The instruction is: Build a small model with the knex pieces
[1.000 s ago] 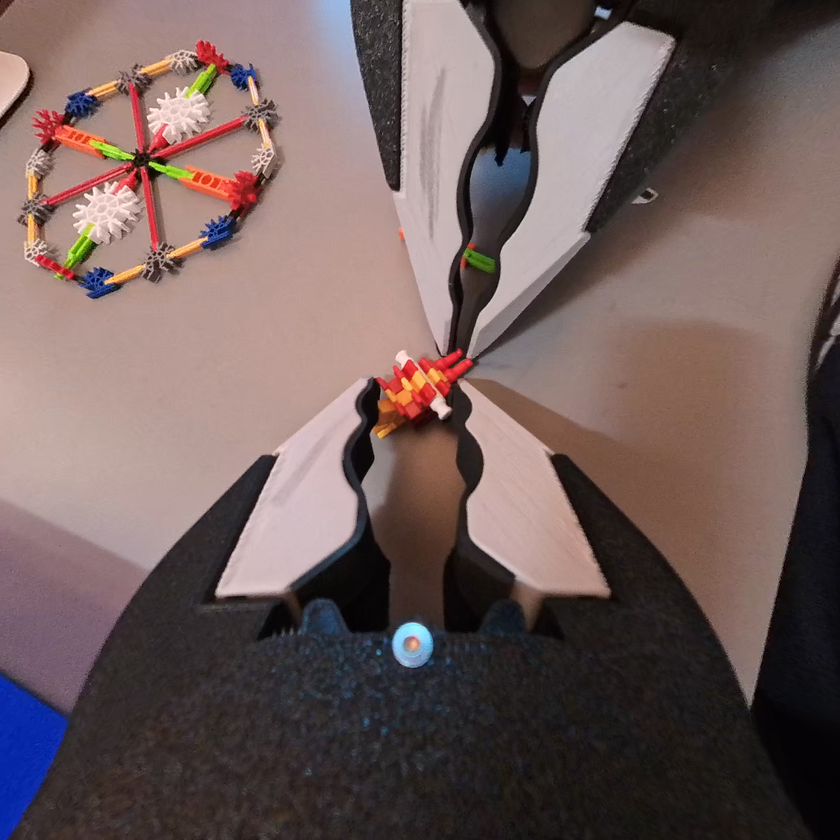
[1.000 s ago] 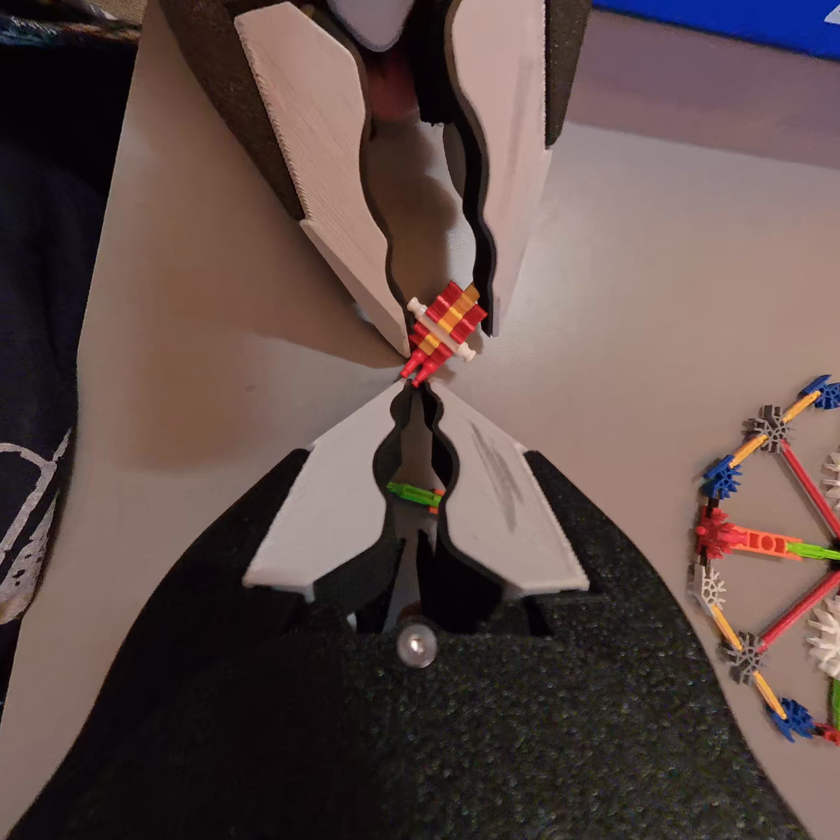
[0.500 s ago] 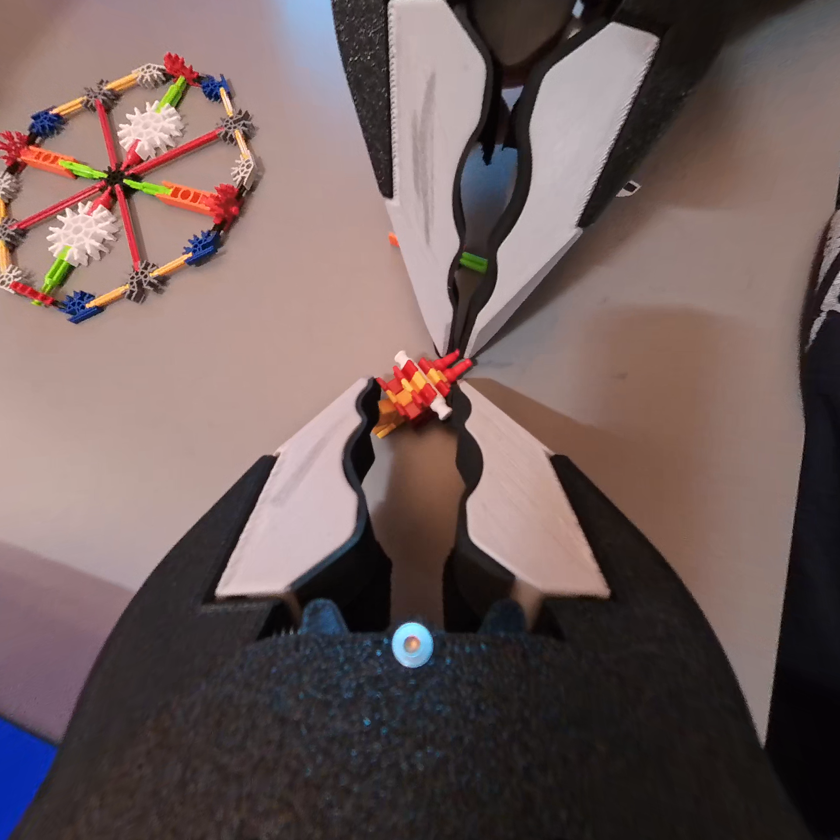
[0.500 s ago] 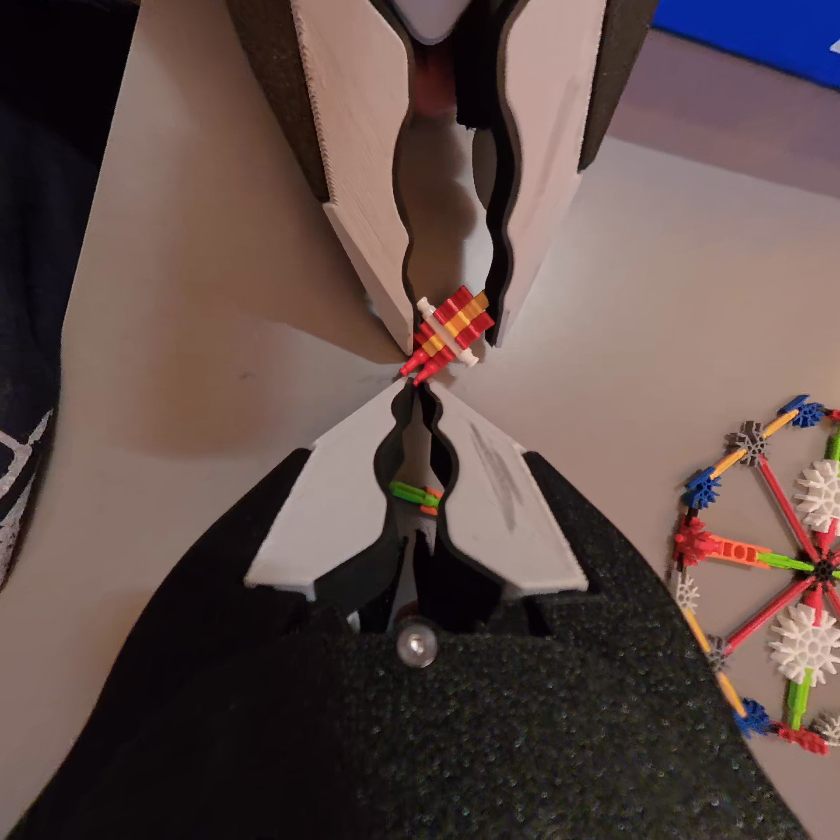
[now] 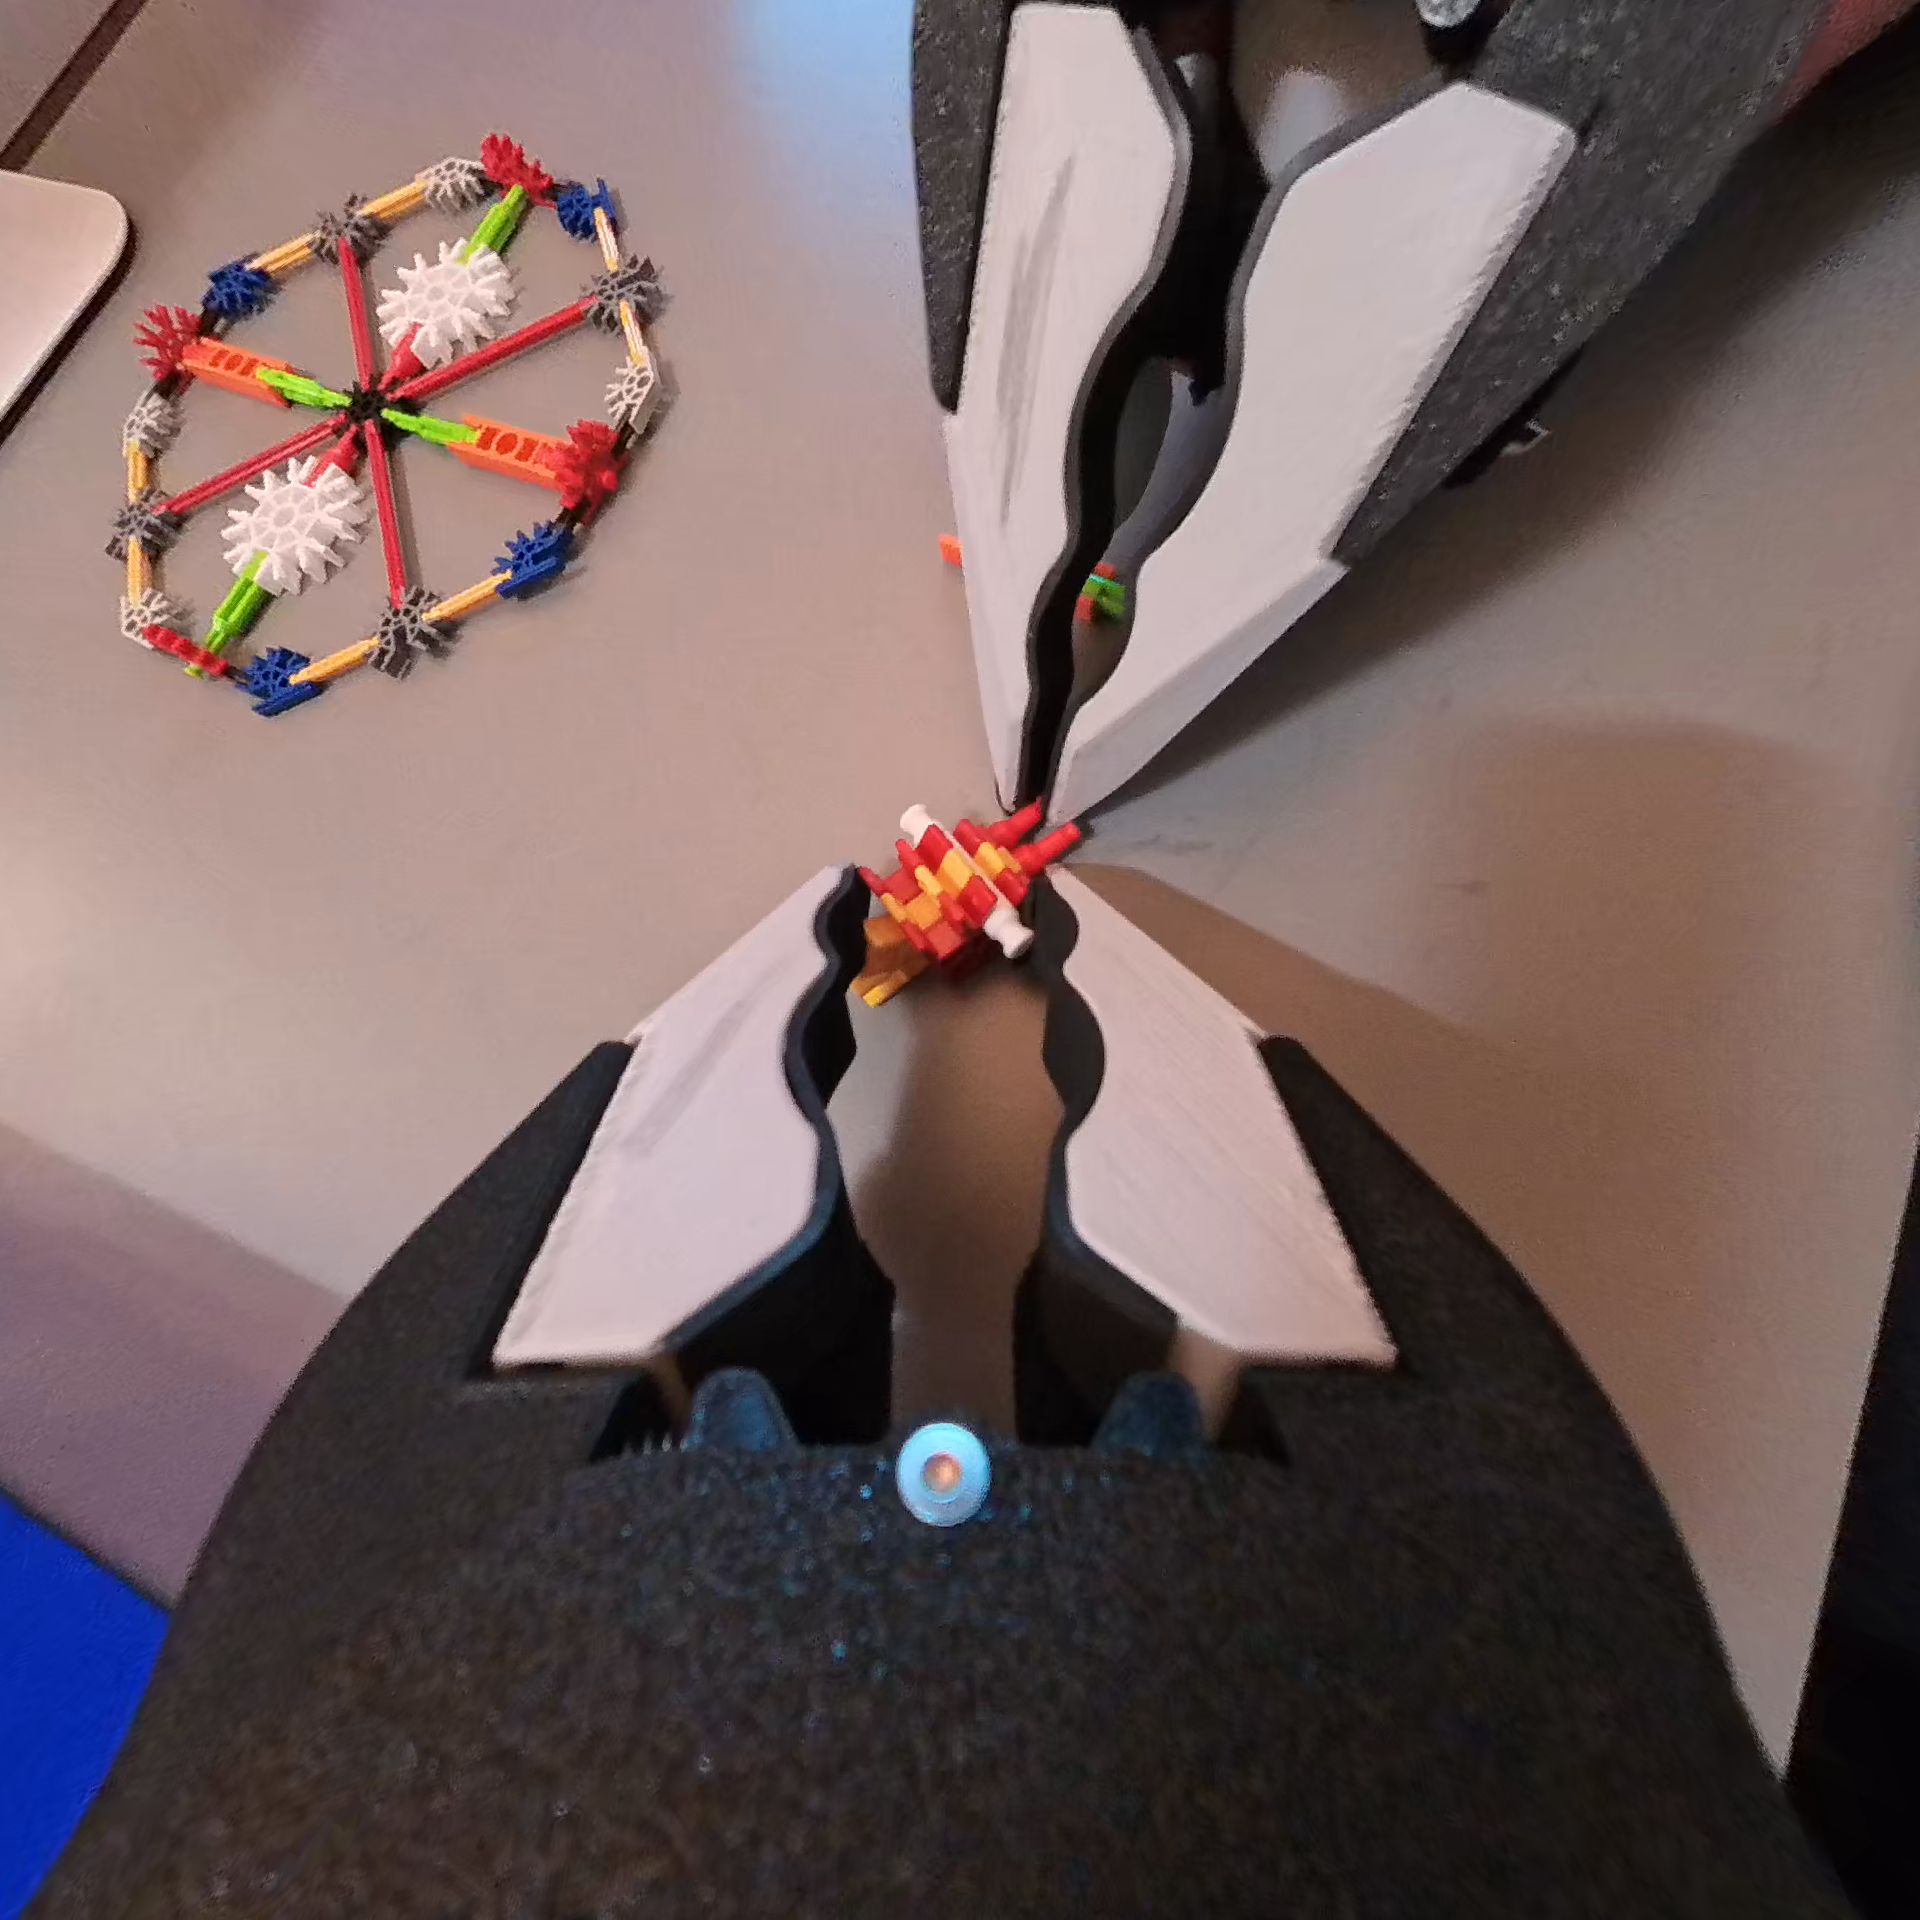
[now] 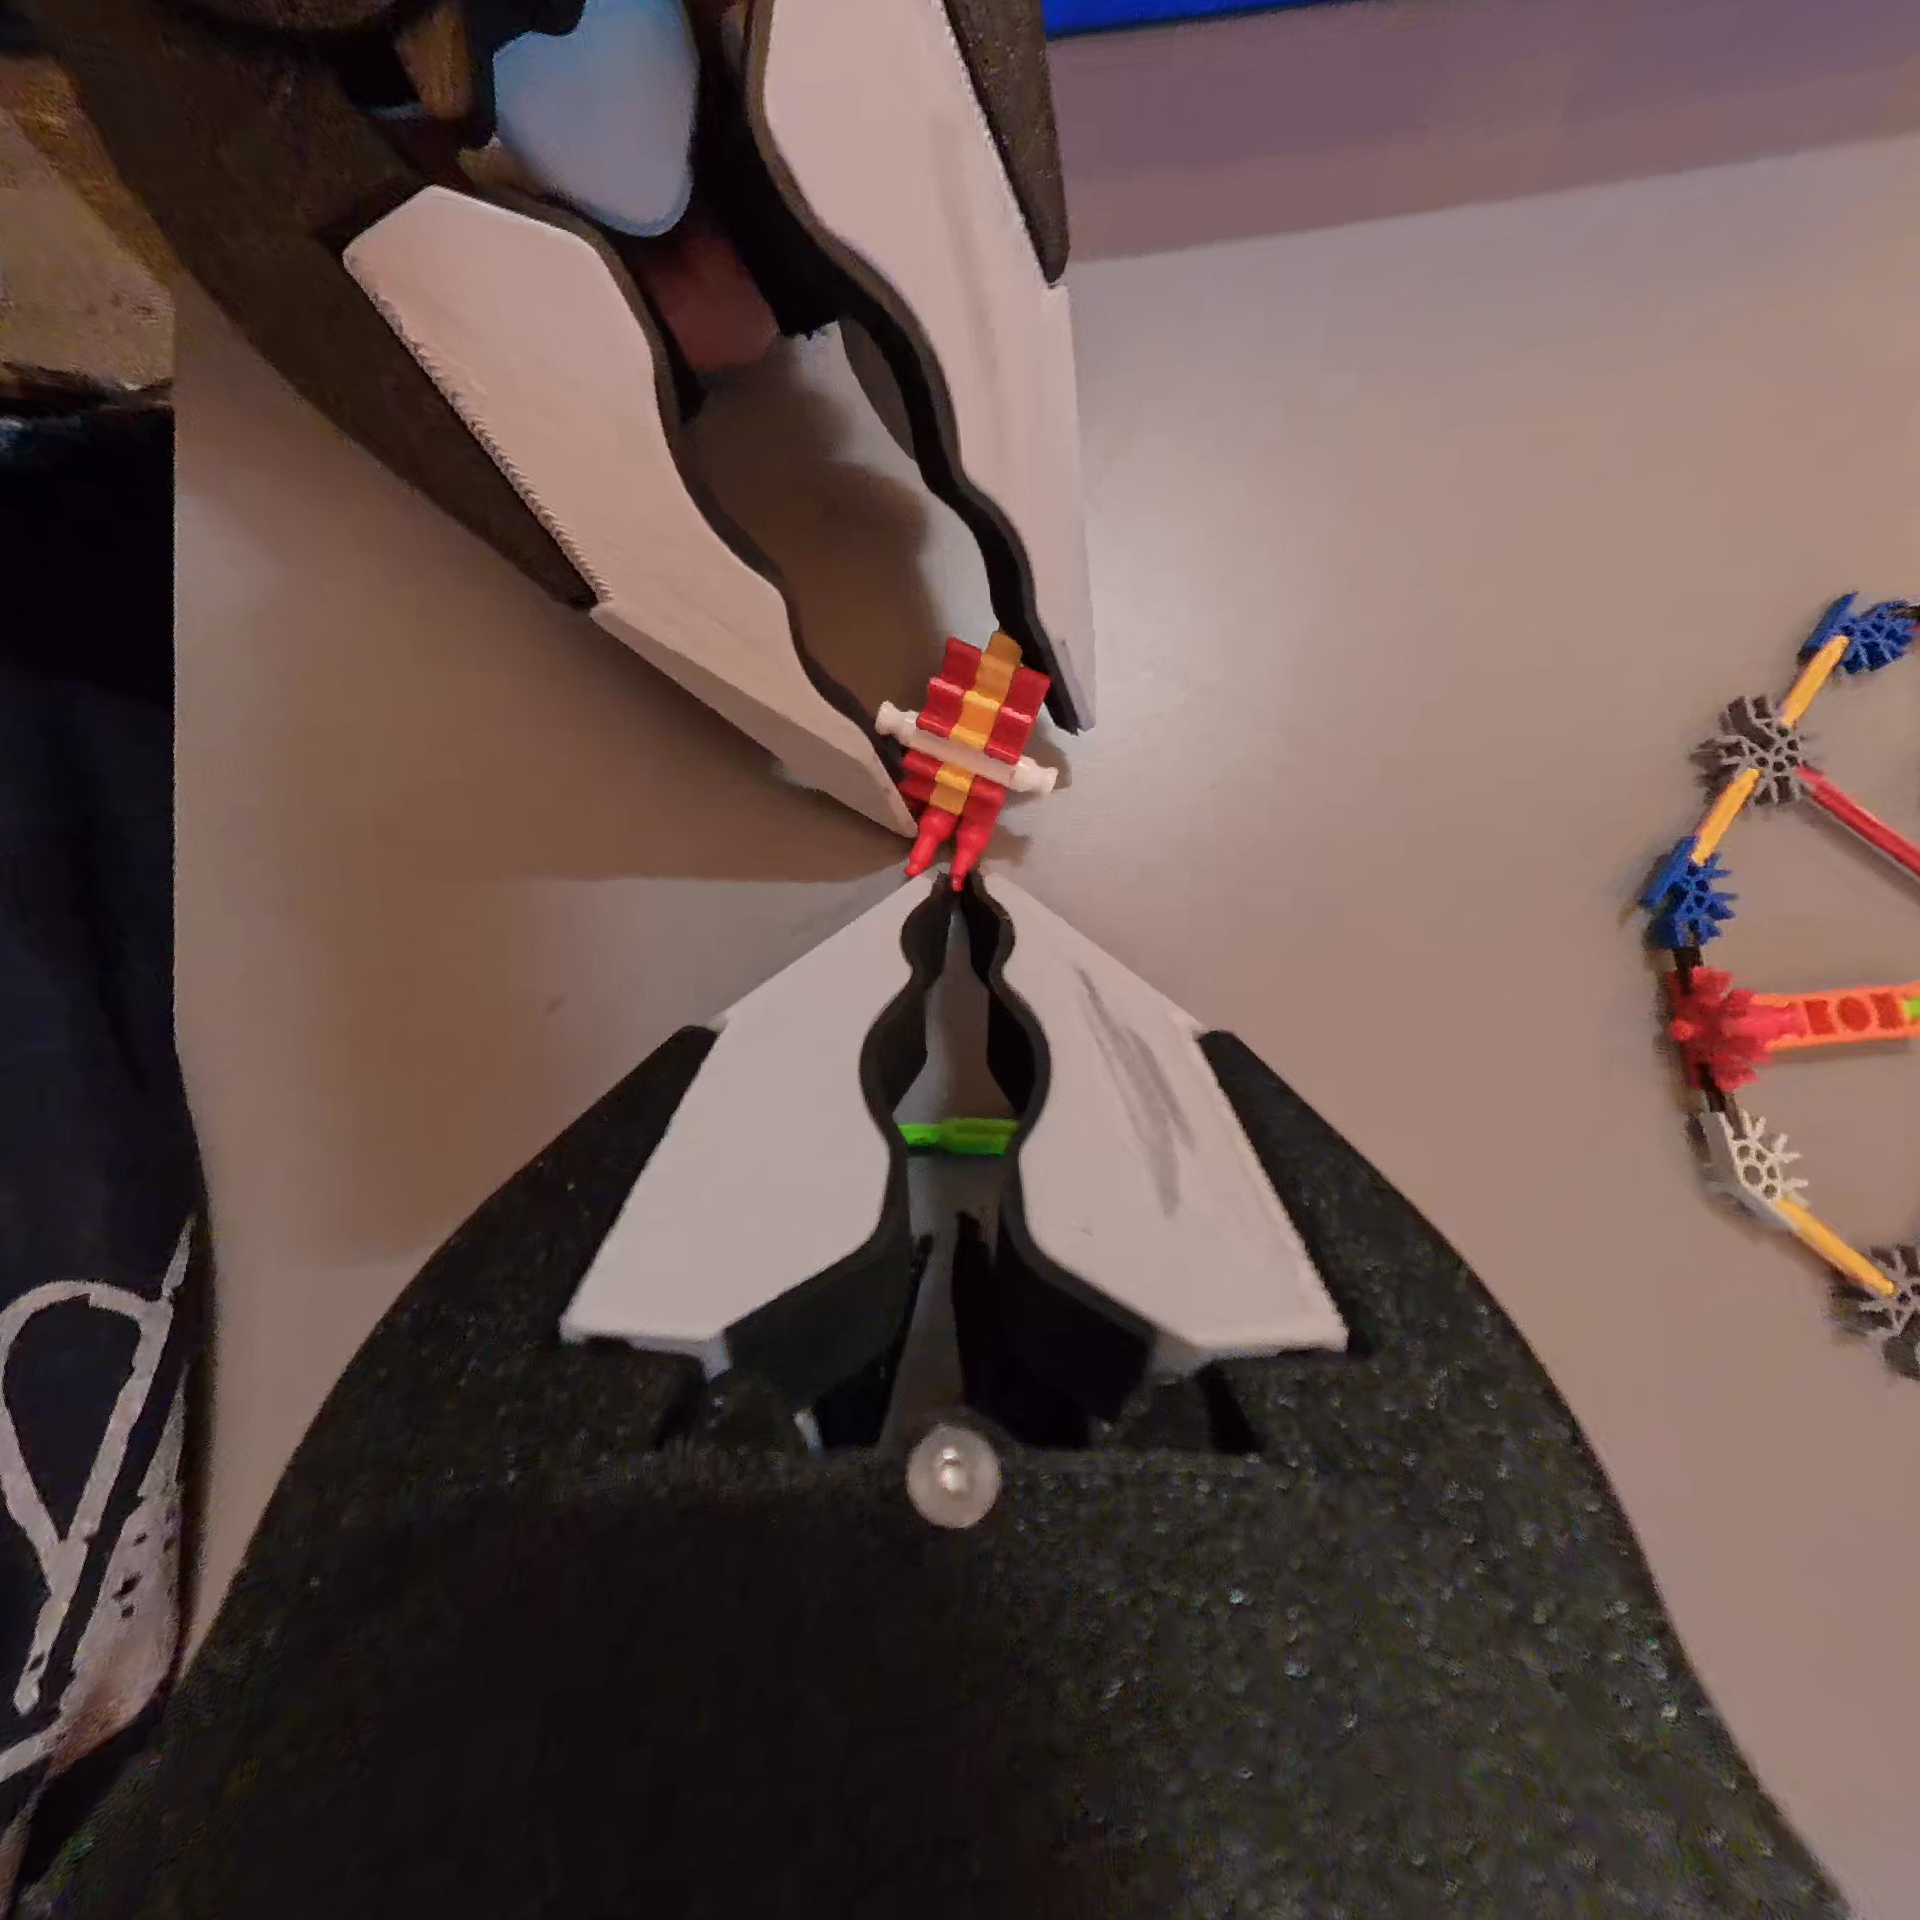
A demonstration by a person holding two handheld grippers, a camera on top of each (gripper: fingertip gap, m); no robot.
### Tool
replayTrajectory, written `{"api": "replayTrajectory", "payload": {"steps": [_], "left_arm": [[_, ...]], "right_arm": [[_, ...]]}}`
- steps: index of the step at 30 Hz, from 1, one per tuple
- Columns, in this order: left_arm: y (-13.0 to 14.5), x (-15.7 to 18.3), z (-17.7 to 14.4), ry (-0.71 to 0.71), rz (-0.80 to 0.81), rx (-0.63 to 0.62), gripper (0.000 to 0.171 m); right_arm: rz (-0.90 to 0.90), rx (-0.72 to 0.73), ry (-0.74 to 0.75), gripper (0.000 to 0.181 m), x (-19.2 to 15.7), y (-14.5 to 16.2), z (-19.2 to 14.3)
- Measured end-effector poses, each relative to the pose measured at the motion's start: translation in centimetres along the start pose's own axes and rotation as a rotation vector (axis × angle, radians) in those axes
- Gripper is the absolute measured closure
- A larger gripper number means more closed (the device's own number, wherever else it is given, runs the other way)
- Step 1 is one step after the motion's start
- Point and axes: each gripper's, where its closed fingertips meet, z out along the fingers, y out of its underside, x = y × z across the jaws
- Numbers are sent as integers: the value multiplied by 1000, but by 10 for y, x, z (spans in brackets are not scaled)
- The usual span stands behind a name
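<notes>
My left gripper is shut on a small cluster of red and yellow connectors with a white rod through it, held above the beige table. Two red rod ends stick out of the cluster toward my right gripper, whose shut tips meet them. In the right wrist view my right gripper touches those red ends, and a green rod is pinched across its fingers farther back. There the left gripper holds the cluster from above.
A flat wheel of coloured rods and connectors with two white gears lies on the table to the left; it also shows in the right wrist view. A grey rounded slab and a blue surface lie at the edges. A person's dark clothing is close by. My two grippers' fingertips are within a few centimetres of each other.
Both grippers stay tip to tip on the cluster. Both have swung: in the right wrist view the left gripper now leans in from the upper left, the cluster stands more upright, and the wheel has shifted.
</notes>
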Motion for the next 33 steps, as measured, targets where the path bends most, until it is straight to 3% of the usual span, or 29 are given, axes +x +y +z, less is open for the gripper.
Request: {"api": "replayTrajectory", "payload": {"steps": [9,21,26,33], "left_arm": [[0,-4,1,-28,-12,1,142],[0,-3,3,7,-34,0,142],[1,-4,4,5,-41,0,142],[1,-6,6,-6,-53,-1,142]], "right_arm": [[-81,-10,128,181,6,-2,2],[-195,-16,6,181,6,-3,3],[-267,-36,37,181,7,-3,4],[-112,-14,50,181,10,-5,5]]}}
